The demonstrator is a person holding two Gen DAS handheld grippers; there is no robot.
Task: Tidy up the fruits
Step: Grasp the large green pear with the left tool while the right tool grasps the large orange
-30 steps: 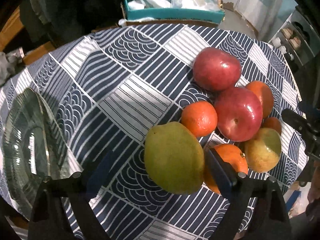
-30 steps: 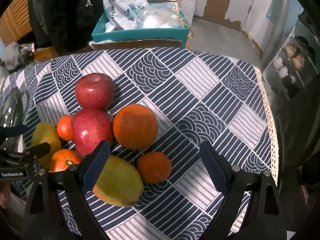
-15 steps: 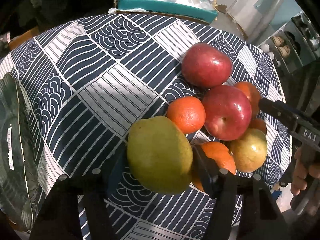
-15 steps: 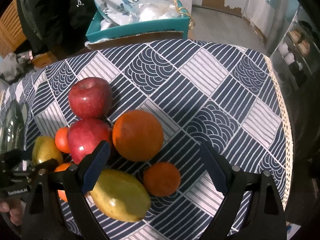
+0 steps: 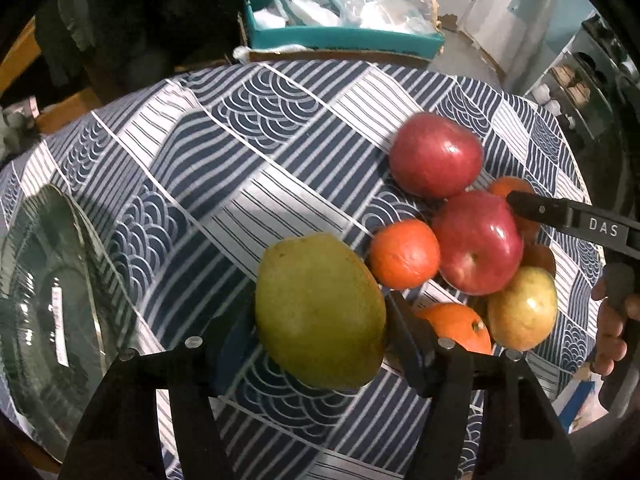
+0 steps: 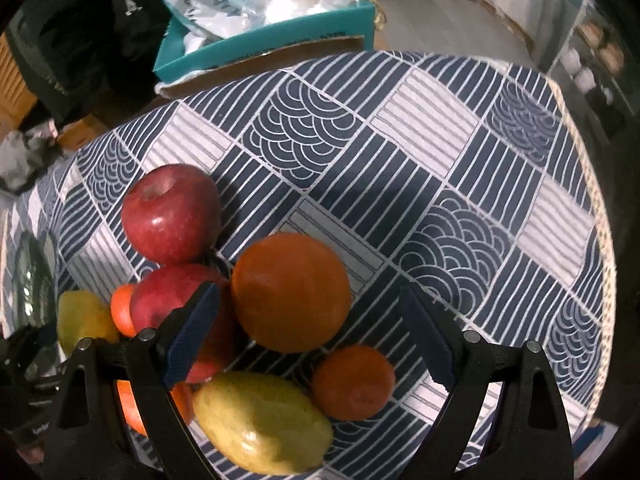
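Note:
My left gripper [image 5: 320,344] is shut on a green-yellow pear [image 5: 320,312] and holds it just above the patterned tablecloth. To its right lies a cluster of fruit: two red apples [image 5: 436,156] [image 5: 478,242], several oranges [image 5: 404,254] and a second pear [image 5: 522,314]. My right gripper [image 6: 308,332] is open, its jaws either side of a large orange [image 6: 290,292], above the second pear [image 6: 260,424] and a small orange [image 6: 352,382]. A red apple [image 6: 170,214] lies behind.
A dark glass plate [image 5: 48,320] rests at the left edge of the table. A teal box [image 5: 344,36] of plastic bags stands behind the far edge. The tablecloth's fringed right edge [image 6: 600,216] drops off. The right gripper's finger [image 5: 568,220] reaches over the fruit cluster.
My left gripper closed on the green pear and lifted it slightly. My right gripper moved forward and lower, so the large orange now sits between its open jaws.

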